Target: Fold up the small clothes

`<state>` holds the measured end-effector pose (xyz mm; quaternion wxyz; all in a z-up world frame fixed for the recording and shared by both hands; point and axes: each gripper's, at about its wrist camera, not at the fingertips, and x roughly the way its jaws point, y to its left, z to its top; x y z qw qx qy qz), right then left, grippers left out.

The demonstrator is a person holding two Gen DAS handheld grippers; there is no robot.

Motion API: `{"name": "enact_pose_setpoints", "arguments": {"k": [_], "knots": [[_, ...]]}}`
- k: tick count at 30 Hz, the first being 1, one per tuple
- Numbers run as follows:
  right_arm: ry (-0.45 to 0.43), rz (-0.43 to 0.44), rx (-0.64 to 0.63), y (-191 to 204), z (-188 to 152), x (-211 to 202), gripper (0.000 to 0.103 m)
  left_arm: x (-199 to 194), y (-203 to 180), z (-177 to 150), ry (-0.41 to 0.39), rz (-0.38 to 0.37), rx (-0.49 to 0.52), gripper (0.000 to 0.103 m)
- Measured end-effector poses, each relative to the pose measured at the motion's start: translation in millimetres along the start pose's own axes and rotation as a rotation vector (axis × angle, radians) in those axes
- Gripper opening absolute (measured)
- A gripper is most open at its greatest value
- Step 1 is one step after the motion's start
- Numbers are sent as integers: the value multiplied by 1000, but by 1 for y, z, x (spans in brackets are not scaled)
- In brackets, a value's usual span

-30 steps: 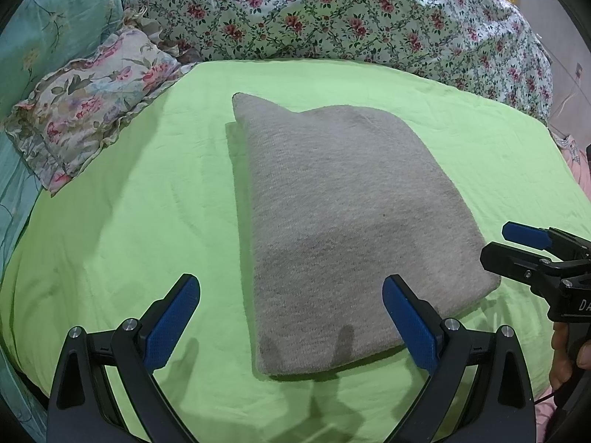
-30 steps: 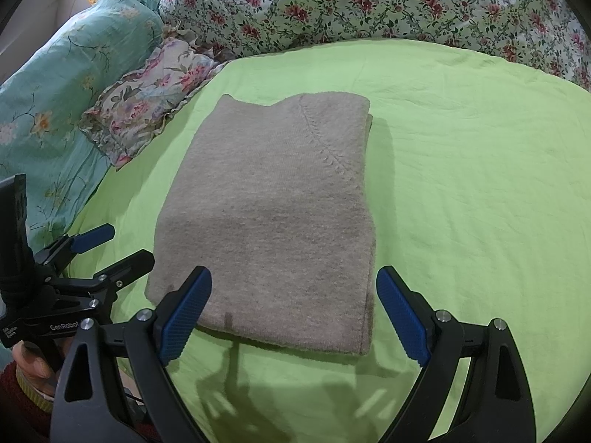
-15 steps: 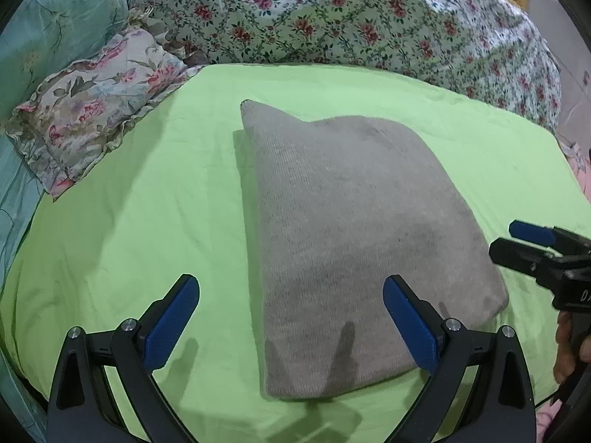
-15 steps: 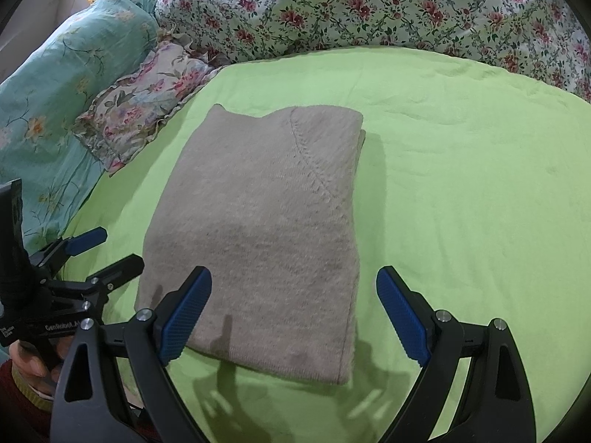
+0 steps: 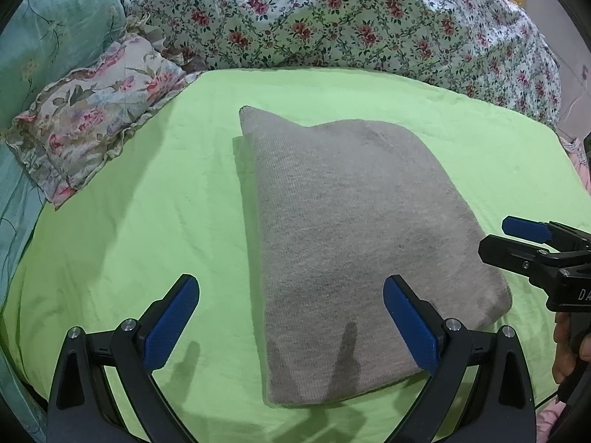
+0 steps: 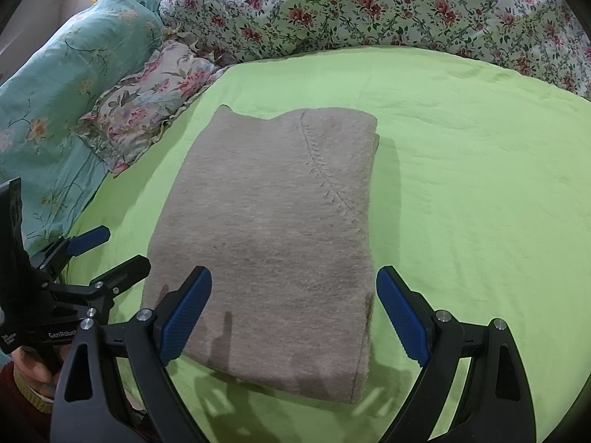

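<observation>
Two pillows (image 5: 88, 125) beside folded sweater (image 5: 354, 243)

The folded garment (image 6: 269, 229) is matt grey knit cloth, finely ribbed, with a raised stitched seam. Under it, the green sheet (image 6: 461, 170) is smooth, faintly creased cotton-like cloth. Behind the garment, the frilled pillow (image 5: 92, 125) and quilt (image 5: 332, 18) are printed floral fabric.

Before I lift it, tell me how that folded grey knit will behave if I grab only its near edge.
The grey knit is soft fabric folded in layers, so it will probably droop and unfold if lifted by one edge. It looks thick, so likely a bit heavy for its size. The green sheet is wrinkled cloth, so a push would probably bunch the knit rather than slide it.
</observation>
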<state>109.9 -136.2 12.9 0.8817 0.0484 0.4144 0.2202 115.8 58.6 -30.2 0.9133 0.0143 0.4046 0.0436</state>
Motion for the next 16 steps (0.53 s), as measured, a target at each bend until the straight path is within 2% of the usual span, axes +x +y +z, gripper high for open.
{"name": "enact_pose_setpoints", "arguments": {"k": [16], "knots": [[2, -1, 2, 0, 0, -2, 91, -4, 3, -2, 1, -2, -19, 100]]}}
